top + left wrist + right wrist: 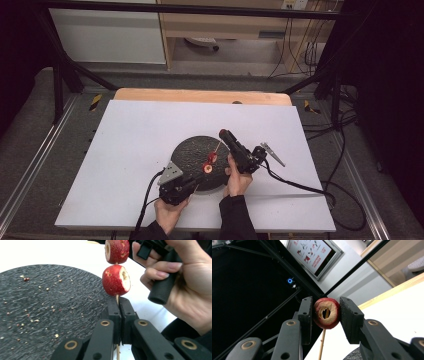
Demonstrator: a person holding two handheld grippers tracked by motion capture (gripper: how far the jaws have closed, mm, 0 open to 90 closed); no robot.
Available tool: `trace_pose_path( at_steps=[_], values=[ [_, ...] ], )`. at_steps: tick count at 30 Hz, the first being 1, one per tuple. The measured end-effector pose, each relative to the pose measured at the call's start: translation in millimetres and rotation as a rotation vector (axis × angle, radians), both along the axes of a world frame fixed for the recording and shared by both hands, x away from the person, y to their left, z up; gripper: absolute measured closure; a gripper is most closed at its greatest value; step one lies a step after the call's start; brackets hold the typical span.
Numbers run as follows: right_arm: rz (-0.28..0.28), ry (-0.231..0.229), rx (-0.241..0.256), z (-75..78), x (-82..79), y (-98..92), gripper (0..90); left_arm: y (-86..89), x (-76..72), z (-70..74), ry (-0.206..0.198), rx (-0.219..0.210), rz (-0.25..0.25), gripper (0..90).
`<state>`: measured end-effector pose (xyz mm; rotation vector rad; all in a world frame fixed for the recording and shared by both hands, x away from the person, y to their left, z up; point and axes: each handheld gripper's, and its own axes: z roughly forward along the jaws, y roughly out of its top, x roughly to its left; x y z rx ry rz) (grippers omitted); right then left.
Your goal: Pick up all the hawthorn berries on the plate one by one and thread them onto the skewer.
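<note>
- Left gripper (117,306): clenched on skewer (117,299), just below lower fruit (116,280).
- Right gripper (326,312): grasping a cored fruit (327,313), skewer tip visible inside.
- Position: above dark plate (192,150) on counter (130,145).

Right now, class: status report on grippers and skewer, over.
Left gripper shut on skewer. Right gripper clamps upper fruit. Two fruits threaded. Nothing in the way.

Bright, even overhead light on the white bench (150,150), soft shadows only, surroundings falling dark. High view slightly soft and grainy. Left gripper view sharp on the fruit (116,280); far bench glares white. Right gripper view's background tilts, fingers (305,315) crisp.
</note>
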<state>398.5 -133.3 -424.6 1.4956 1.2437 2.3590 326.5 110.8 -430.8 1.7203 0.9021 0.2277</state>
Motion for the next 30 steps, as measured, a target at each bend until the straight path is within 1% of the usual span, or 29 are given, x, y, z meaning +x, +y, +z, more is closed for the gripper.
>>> trace_pose_path(
  at_steps=[2,4,6,9,11,13,16,18,21,23,27,30],
  values=[
    [-0.013,-0.005,0.002,0.8,0.2,-0.4,65.0,1.0,-0.8,1.1,0.009,-0.012,-0.002,88.3],
    [-0.032,-0.015,0.011,3.4,1.3,-2.0,65.0,2.3,-2.7,0.9,-0.006,-0.006,0.005,88.2],
    [-0.028,-0.013,0.024,5.0,2.5,-2.2,65.0,3.2,-1.8,1.9,-0.006,-0.016,0.011,88.3],
    [-0.023,-0.006,0.035,1.7,1.2,-0.1,64.9,0.5,-1.7,2.3,-0.016,-0.018,0.023,88.3],
    [-0.031,0.006,0.065,-1.1,-0.3,2.0,64.9,-3.2,-2.5,0.7,-0.024,-0.006,0.032,88.3],
    [-0.039,0.022,0.094,-2.1,-0.8,3.6,64.9,-6.6,-2.6,-0.5,-0.024,-0.005,0.039,88.3],
    [-0.048,0.035,0.099,-1.8,-1.4,3.7,65.0,-10.8,-2.6,-2.1,-0.013,-0.011,0.037,88.3],
    [-0.043,0.041,0.092,-1.6,-0.7,3.1,65.0,-11.6,-3.4,-2.0,-0.015,-0.009,0.036,88.3],
    [-0.041,0.045,0.083,-0.8,1.1,2.0,65.0,-7.2,-3.8,0.6,-0.023,-0.013,0.053,88.3],
    [-0.056,0.050,0.091,-0.7,2.5,2.1,65.0,-5.1,-5.1,1.4,-0.031,0.004,0.063,88.4],
    [-0.060,0.076,0.109,-3.4,6.4,3.6,65.0,-6.1,-6.0,0.7,-0.036,0.003,0.078,88.3],
    [-0.057,0.095,0.121,-4.8,6.9,4.8,65.0,-9.8,-5.2,-0.8,-0.030,-0.013,0.091,88.4]
  ],
)
